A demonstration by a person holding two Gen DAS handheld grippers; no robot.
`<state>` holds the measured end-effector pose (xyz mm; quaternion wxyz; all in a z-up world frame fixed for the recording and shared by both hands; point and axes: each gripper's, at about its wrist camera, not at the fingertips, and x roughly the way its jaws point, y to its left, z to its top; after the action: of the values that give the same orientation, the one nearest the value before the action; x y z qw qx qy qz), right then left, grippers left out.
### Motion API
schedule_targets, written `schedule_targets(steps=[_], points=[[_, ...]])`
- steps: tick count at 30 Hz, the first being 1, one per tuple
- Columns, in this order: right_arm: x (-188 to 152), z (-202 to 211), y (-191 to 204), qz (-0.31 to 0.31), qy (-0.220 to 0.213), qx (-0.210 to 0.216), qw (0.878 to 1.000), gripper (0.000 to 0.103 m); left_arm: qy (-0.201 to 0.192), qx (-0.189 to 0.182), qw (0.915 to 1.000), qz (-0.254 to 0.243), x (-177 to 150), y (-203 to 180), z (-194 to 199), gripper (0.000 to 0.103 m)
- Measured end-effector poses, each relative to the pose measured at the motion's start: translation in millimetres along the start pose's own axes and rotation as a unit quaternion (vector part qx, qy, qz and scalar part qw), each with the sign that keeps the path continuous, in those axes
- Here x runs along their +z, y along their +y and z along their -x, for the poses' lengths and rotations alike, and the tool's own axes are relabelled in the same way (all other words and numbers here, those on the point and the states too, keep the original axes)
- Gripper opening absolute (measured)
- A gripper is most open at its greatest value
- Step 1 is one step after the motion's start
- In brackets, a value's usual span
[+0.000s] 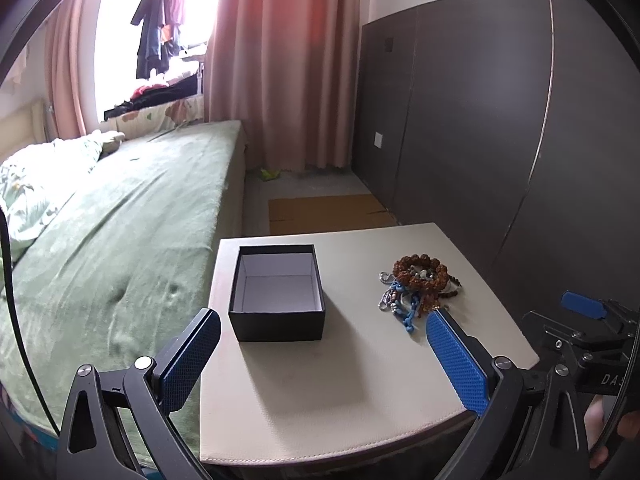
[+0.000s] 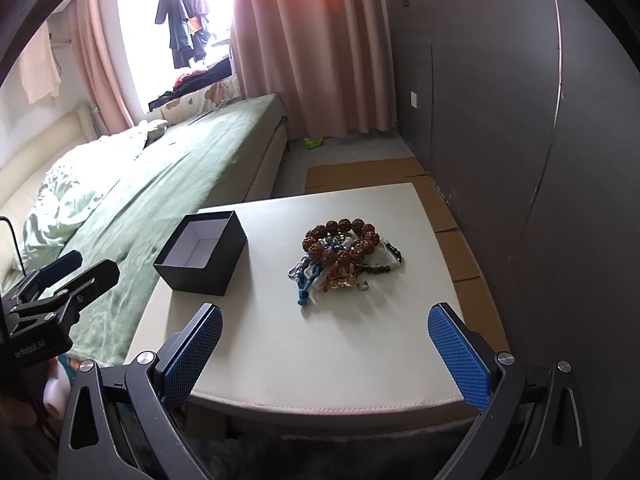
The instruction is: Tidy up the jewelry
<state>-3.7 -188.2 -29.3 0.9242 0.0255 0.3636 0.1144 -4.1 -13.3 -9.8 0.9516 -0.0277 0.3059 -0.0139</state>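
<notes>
A pile of jewelry (image 1: 418, 286) (image 2: 343, 258) lies on the cream table (image 1: 352, 380) (image 2: 320, 340): a brown beaded bracelet on top, with blue cord, silver chain and dark beads tangled under it. An open black box (image 1: 277, 292) (image 2: 202, 252) with a white, empty inside stands to the pile's left. My left gripper (image 1: 324, 332) is open, held low over the table's near part, in front of the box. My right gripper (image 2: 325, 328) is open too, short of the pile. Each gripper shows at the edge of the other's view, left gripper (image 2: 80, 270), right gripper (image 1: 582, 306).
A bed with a green cover (image 1: 120, 232) (image 2: 172, 184) runs along the table's left. Dark wardrobe panels (image 1: 500, 120) (image 2: 520, 120) stand close on the right. Flat cardboard (image 1: 324, 212) (image 2: 360, 174) lies on the floor beyond the table, with pink curtains (image 1: 280, 60) behind.
</notes>
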Motion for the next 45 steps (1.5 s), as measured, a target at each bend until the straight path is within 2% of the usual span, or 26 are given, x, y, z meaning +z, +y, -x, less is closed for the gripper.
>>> schedule_targets(steps=[45], points=[[-0.1,-0.7,-2.1,0.006,-0.006,-0.018,1.0,0.103,-0.002,0.005,1.0,-0.001,6.0,-0.4,6.2,0.103]])
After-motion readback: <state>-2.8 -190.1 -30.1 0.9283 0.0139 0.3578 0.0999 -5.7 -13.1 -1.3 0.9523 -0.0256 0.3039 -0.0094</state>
